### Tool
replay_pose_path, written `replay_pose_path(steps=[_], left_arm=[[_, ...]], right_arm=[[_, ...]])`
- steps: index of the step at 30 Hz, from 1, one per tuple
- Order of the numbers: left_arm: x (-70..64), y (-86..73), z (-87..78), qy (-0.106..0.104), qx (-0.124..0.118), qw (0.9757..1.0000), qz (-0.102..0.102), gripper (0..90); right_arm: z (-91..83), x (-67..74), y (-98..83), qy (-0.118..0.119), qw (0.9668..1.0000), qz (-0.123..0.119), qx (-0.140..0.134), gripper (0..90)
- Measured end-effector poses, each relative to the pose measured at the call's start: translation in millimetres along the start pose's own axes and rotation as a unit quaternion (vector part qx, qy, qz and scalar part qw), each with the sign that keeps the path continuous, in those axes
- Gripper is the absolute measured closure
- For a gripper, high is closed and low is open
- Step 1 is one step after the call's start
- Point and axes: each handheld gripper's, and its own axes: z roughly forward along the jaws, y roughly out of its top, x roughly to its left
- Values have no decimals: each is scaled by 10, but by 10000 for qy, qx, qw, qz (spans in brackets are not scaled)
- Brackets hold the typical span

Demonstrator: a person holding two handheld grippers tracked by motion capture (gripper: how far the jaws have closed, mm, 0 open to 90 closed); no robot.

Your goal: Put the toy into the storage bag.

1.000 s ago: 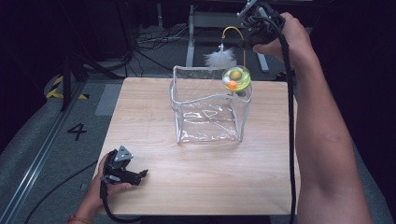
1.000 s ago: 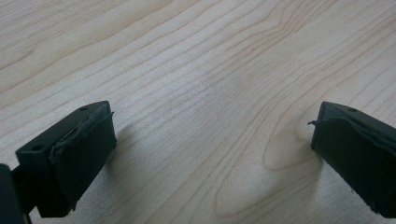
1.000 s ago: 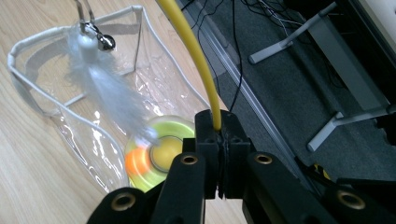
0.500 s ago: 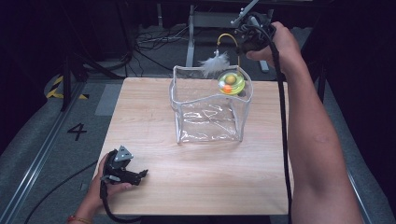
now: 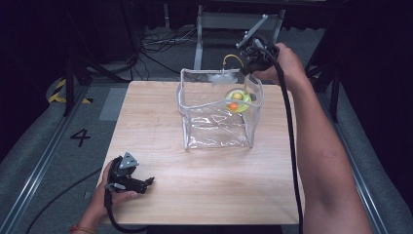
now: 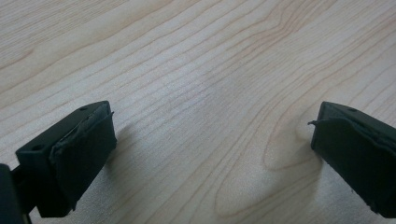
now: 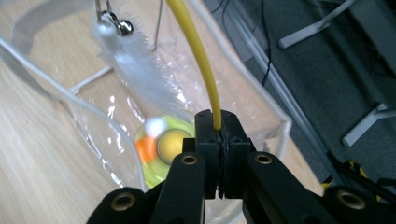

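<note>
Cat toy (image 5: 237, 100), a round yellow-green base with an orange ball and a yellow ball in it, hangs inside the top of a clear plastic bag (image 5: 216, 127) that stands open and upright toward the far middle of the wooden surface (image 5: 204, 195). From the base a thin yellow stalk (image 5: 230, 59) arches up over the bag's far rim, and a white feather (image 5: 219, 78) with a small metal bell dangles from it just above the rim. The right tongs (image 5: 249, 63), held in a hand that reaches in from the right beyond the bag's far right corner, are pressed together on the yellow stalk; in the right gripper view the stalk (image 7: 198, 60) rises straight out from between the two closed black jaws of the right tongs (image 7: 218, 128), with the feather (image 7: 140, 70) and bell to its left and the toy's base (image 7: 163, 151) below, seen through the bag's clear wall (image 7: 93, 135). The left tongs (image 5: 146, 183) lie in the other hand at the near left corner of the surface, well apart from the bag. In the left gripper view the left tongs (image 6: 210, 140) are spread wide with bare wood grain (image 6: 196, 70) between them, pinching nothing.
</note>
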Motion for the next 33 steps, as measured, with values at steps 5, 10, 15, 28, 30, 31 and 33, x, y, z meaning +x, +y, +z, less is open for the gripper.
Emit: replay_pose_path(steps=[5,10,15,28,30,31,33], left_arm=[[3,1,-2,7,9,10000,25,2],[3,0,0,5,-1,10000,21,2],[3,0,0,6,1,10000,23,2],[3,1,-1,10,7,10000,24,2],[3,1,-1,11,7,10000,25,2],[3,1,-1,11,7,10000,25,2],[3,0,0,7,0,10000,22,2]], right_arm=[[175,72,-122,136,9998,-53,136,886],[293,143,-228,265,9991,-160,299,886],[367,189,-278,337,9984,-216,395,886],[505,305,-323,500,9969,-259,550,884],[502,305,-328,517,9969,-244,545,883],[502,305,-328,517,9969,-244,545,883],[499,297,-333,491,9970,-278,521,881]])
